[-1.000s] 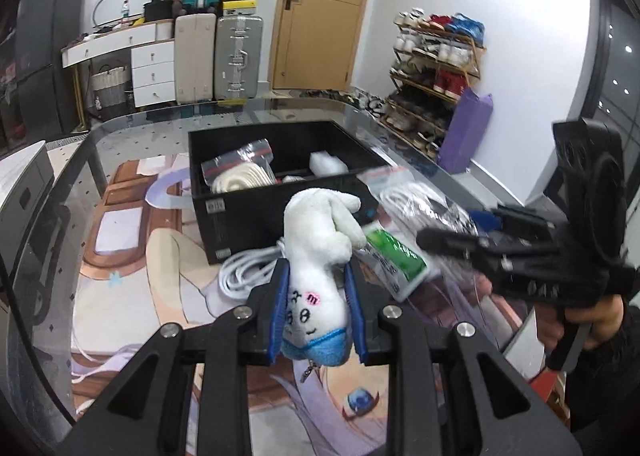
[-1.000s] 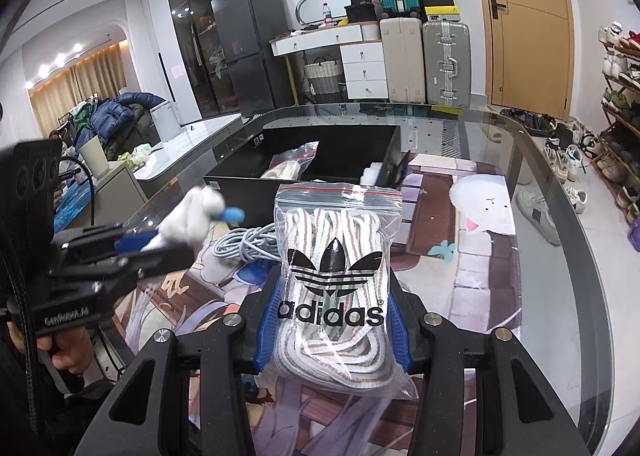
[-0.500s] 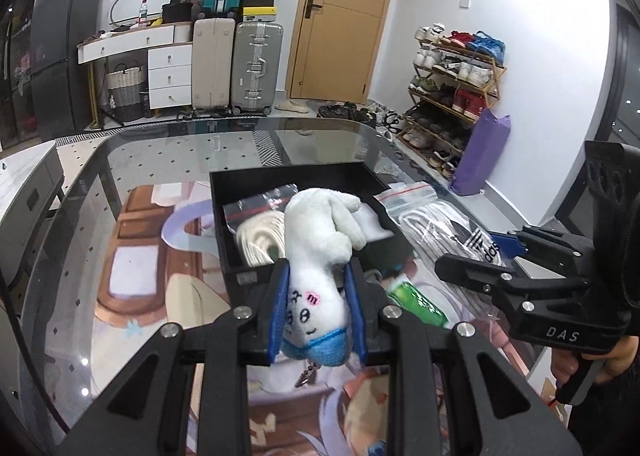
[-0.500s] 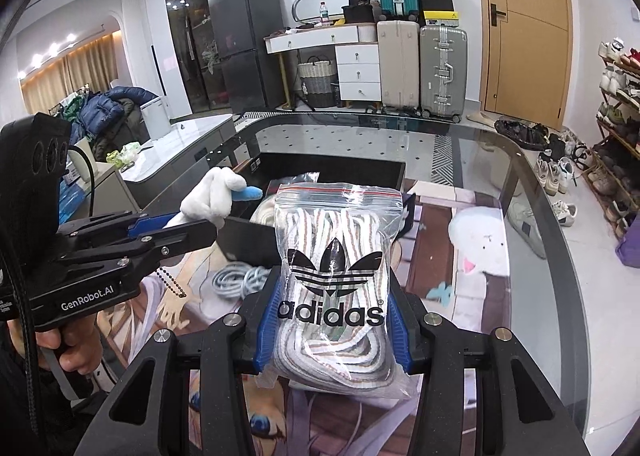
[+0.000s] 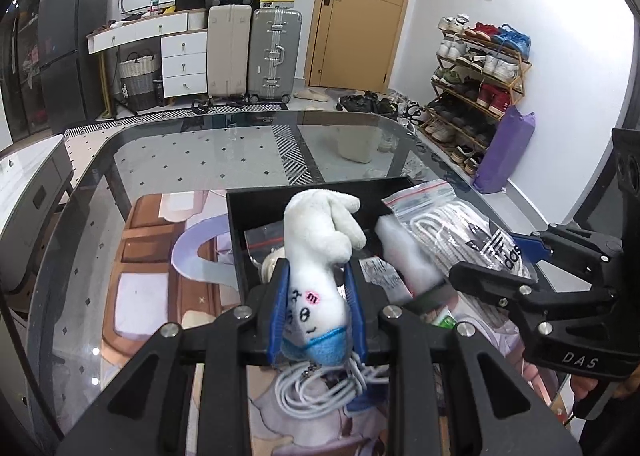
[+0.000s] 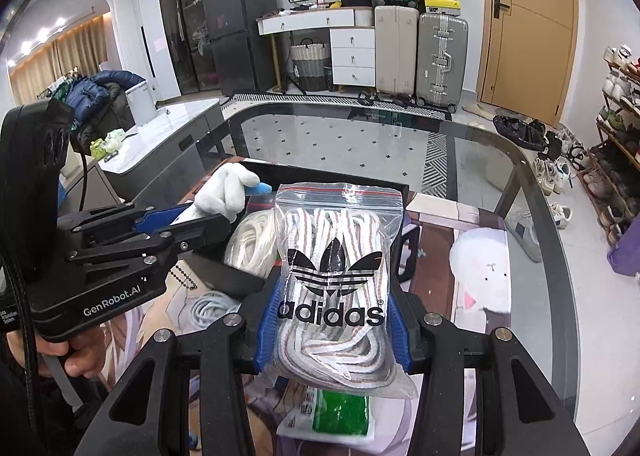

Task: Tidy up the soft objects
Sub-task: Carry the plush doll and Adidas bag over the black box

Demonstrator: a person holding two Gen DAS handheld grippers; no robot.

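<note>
My left gripper point(image 5: 316, 308) is shut on a white plush toy point(image 5: 316, 248) with a blue hem and holds it above the near edge of a black box point(image 5: 256, 211). My right gripper point(image 6: 332, 316) is shut on a clear zip bag of white laces point(image 6: 334, 268) with a black adidas logo, held over the box's right side point(image 6: 404, 195). The bag also shows in the left wrist view point(image 5: 460, 240), and the plush shows in the right wrist view point(image 6: 224, 191). A bagged white cord coil point(image 6: 248, 244) lies in the box.
The box sits on a glass table point(image 5: 180, 159) with a printed mat point(image 5: 140, 256). A loose white cable point(image 5: 320, 388) and a green-labelled packet point(image 6: 340, 412) lie in front of the box. Suitcases, a shoe rack and drawers stand beyond the table.
Both grippers have moved forward toward the black box, carrying the plush and the lace bag; they now hang over the box, with the loose cable and packet below them.
</note>
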